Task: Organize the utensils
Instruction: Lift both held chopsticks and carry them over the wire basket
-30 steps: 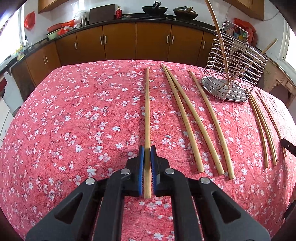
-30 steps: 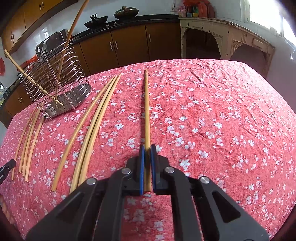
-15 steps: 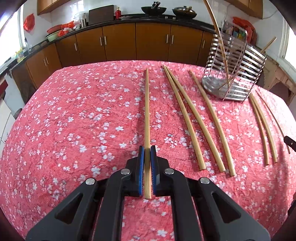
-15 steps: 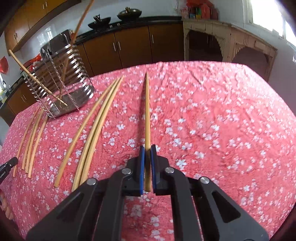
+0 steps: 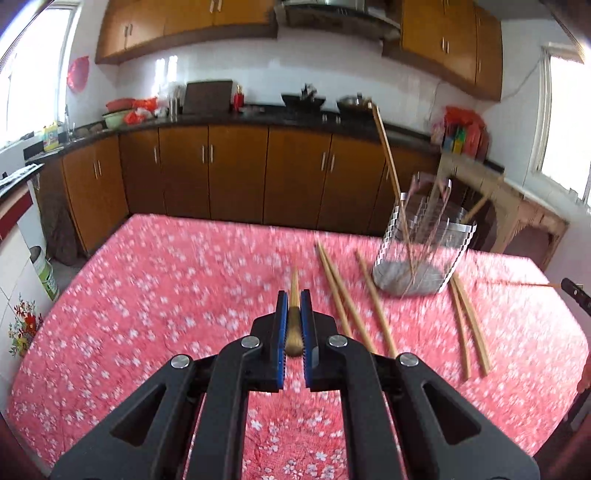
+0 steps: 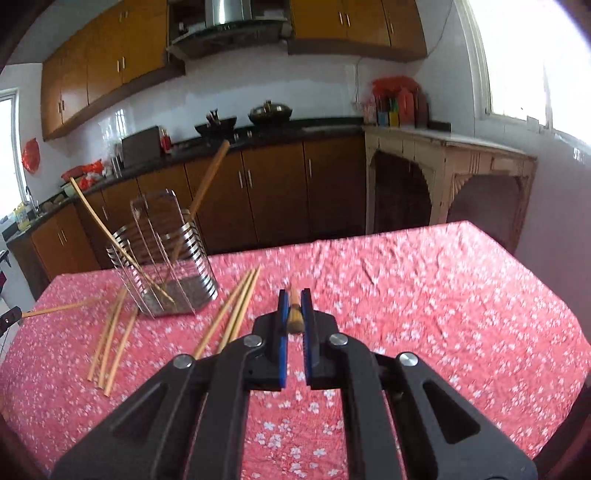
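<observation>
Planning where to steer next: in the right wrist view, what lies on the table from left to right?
Three loose chopsticks → wire holder → another chopstick bundle → the chopstick clamped in the right gripper.

Kitchen around a flowered tabletop

A red floral tablecloth (image 5: pixel 155 295) fills the lower frame; brown cabinets (image 5: pixel 236 173) span the middle, a wok (image 6: pixel 216 127) and lidded pot (image 6: pixel 270 112) above, windows (image 5: pixel 569 122) at the edges.

A home kitchen: wooden cabinets (image 5: pixel 236 173), wok (image 5: pixel 303 99), range hood (image 6: pixel 225 22).
</observation>
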Demonstrator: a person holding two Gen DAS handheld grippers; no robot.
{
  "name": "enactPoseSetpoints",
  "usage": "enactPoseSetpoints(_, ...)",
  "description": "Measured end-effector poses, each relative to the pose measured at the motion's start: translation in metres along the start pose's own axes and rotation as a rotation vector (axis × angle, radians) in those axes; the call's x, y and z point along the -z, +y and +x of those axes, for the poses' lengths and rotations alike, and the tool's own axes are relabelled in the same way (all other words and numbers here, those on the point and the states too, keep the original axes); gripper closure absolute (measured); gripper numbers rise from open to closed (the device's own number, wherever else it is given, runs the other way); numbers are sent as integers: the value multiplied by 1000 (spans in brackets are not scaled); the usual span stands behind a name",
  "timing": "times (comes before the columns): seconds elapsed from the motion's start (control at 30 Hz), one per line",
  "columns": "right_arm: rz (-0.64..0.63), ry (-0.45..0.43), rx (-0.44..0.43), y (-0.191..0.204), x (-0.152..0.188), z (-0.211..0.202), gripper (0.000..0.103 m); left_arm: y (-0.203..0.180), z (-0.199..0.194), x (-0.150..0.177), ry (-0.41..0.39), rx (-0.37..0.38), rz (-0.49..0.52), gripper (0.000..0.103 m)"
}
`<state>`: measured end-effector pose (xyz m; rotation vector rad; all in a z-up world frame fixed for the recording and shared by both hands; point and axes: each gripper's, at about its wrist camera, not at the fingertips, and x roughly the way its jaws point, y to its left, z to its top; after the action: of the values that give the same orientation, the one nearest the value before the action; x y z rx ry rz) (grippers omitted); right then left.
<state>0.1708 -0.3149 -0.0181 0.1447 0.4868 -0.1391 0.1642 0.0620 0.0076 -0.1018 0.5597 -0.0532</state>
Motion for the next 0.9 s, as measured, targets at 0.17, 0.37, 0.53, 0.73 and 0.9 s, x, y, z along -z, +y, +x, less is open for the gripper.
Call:
enactPoseSetpoints(0.17, 22, -73, -42, -1, -19, -20, 95, 7, -18, -17, -73, 9, -49, 96)
enactPoseSetpoints(0.37, 44, -136, -96, 2, -36, -35, 95, 9, -34, -33, -136, 7, -78, 96)
enactPoseSetpoints(0.53, 42, -152, -111, 6, -40, -38, 95, 12, -37, -36, -142, 1, -85, 96)
enactPoseSetpoints(0.73, 39, -153, -114, 8, -41, -38, 95, 13, -37, -36, -143, 1, -86, 96)
enactPoseSetpoints(0.9, 35, -195, -124, 11, -59, -48, 95, 12, -37, -50, -150, -6, -92, 96)
